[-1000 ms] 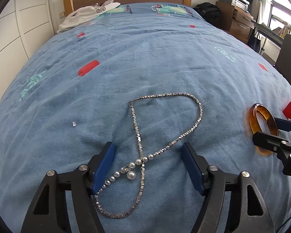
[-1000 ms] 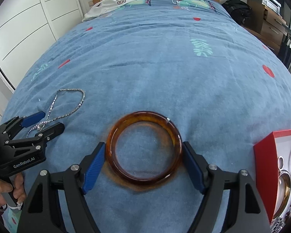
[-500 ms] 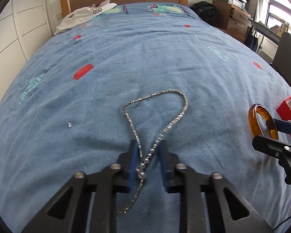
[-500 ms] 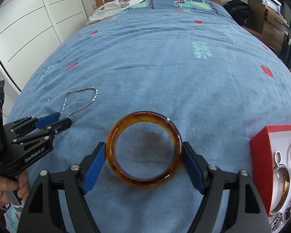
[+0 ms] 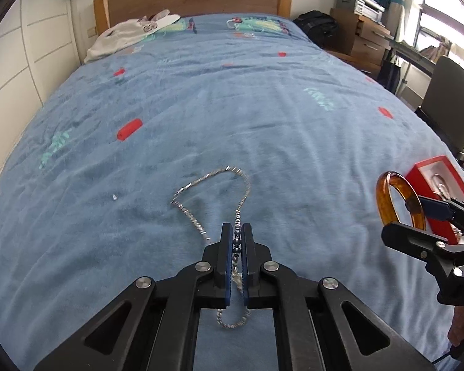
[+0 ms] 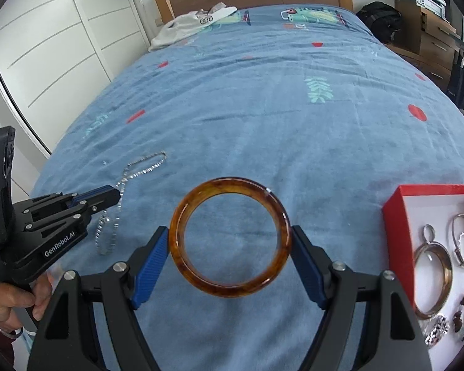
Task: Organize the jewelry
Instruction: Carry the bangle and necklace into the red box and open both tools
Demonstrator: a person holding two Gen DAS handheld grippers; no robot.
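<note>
You've got 2 tongs [image 6: 230, 256] [image 5: 236, 241], 1 silver necklace [image 5: 213, 182], 1 amber bangle [image 6: 230, 238], 1 red box [image 6: 396, 216], approx. 3 rings [image 6: 433, 281] inside.

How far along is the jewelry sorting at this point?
Done: several rings and bracelets already lie in the red box. In hand: the left tongs are shut on the silver necklace, whose far loop trails on the bedspread; the right tongs clamp the amber bangle. Left: both into the box.
</note>
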